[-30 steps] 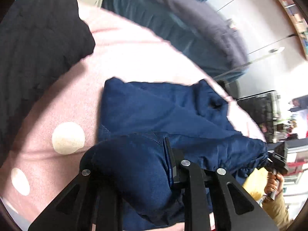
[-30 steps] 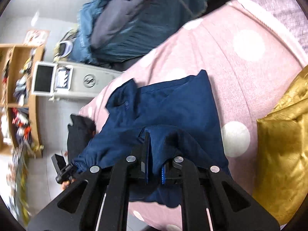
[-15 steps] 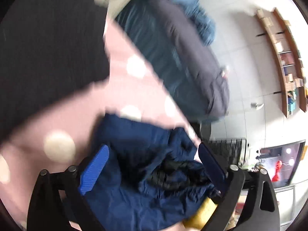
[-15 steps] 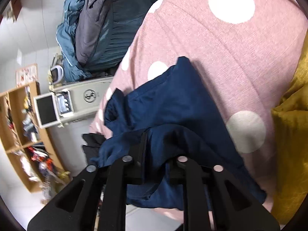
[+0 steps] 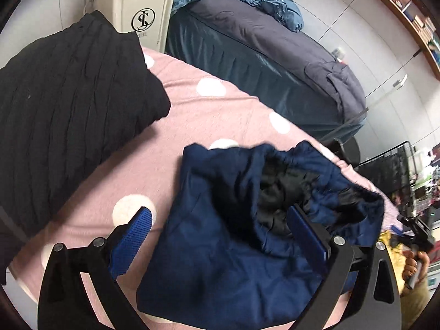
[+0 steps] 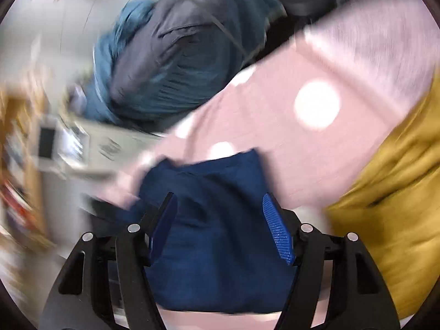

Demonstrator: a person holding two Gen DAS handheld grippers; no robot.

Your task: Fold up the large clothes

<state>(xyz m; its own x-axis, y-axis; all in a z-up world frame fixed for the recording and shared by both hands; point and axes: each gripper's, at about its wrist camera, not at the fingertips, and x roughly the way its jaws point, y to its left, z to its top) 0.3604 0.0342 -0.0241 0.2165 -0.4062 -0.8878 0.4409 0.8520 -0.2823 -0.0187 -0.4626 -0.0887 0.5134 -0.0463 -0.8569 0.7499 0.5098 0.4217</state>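
Note:
A navy blue garment (image 5: 233,242) with a black lining lies folded and bunched on the pink polka-dot bed cover (image 5: 209,110). My left gripper (image 5: 220,228) is open just above it, its blue pads (image 5: 132,242) wide apart and holding nothing. In the blurred right wrist view the same garment (image 6: 214,220) lies below my right gripper (image 6: 220,220), which is open and empty over it.
A black ribbed garment (image 5: 63,104) lies on the bed to the left. A mustard yellow garment (image 6: 393,192) lies to the right. Beyond the bed stand a white machine (image 5: 143,8) and a second bed with dark bedding (image 5: 269,55).
Both grippers have let go of the navy garment and opened. It has dropped onto the bed. The right wrist view is now blurred by motion.

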